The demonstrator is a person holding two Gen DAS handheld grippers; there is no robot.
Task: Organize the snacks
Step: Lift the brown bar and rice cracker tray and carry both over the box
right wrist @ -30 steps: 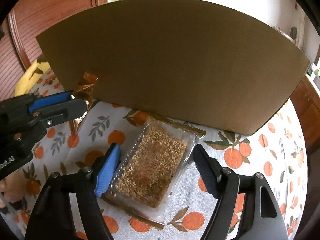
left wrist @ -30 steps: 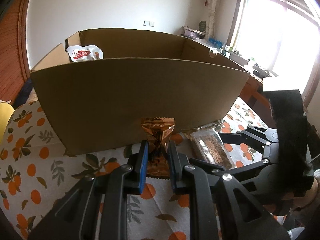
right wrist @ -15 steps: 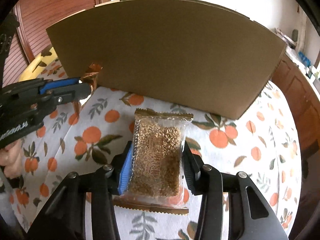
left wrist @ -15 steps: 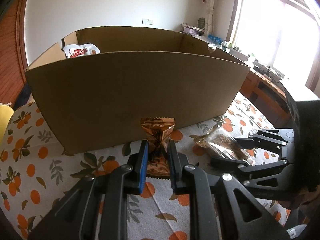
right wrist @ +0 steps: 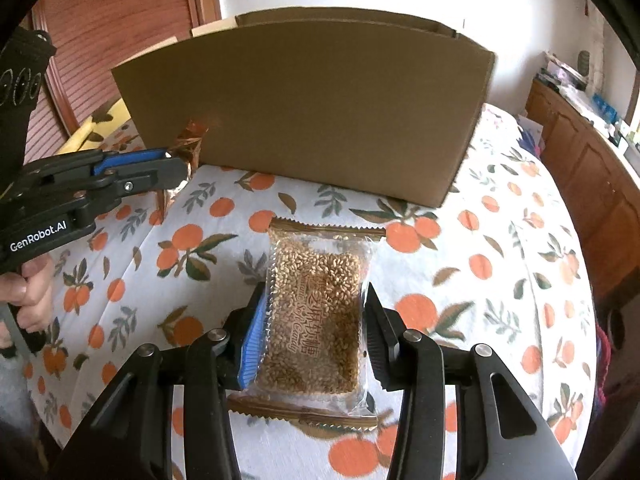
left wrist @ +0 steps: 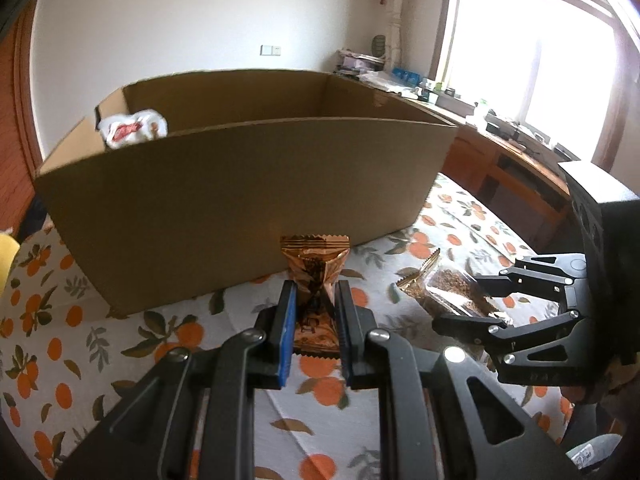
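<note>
A copper-brown wrapped snack [left wrist: 314,256] is clamped upright in my left gripper [left wrist: 314,292], just short of the near wall of the open cardboard box [left wrist: 240,200]. My right gripper [right wrist: 315,296] is shut on a clear packet of golden grain candy [right wrist: 320,256] and holds it by its long sides above the cloth. In the left wrist view the same packet [left wrist: 444,284] shows at the right, in the right gripper [left wrist: 458,302]. The right wrist view has the left gripper [right wrist: 180,168] and its snack [right wrist: 192,136] at the left, beside the box [right wrist: 304,112].
A white and red packet [left wrist: 132,130] lies in the box's far left corner. The table carries a white cloth with orange prints [right wrist: 500,280]. A hand [right wrist: 28,292] grips the left tool. A yellow object [right wrist: 92,128] lies left of the box; a wooden cabinet [right wrist: 580,152] stands right.
The right jaws closed on the grain candy packet, which lay flat against the box, then lifted it and drew it back. The left gripper, still holding its snack, drew back slightly from the box.
</note>
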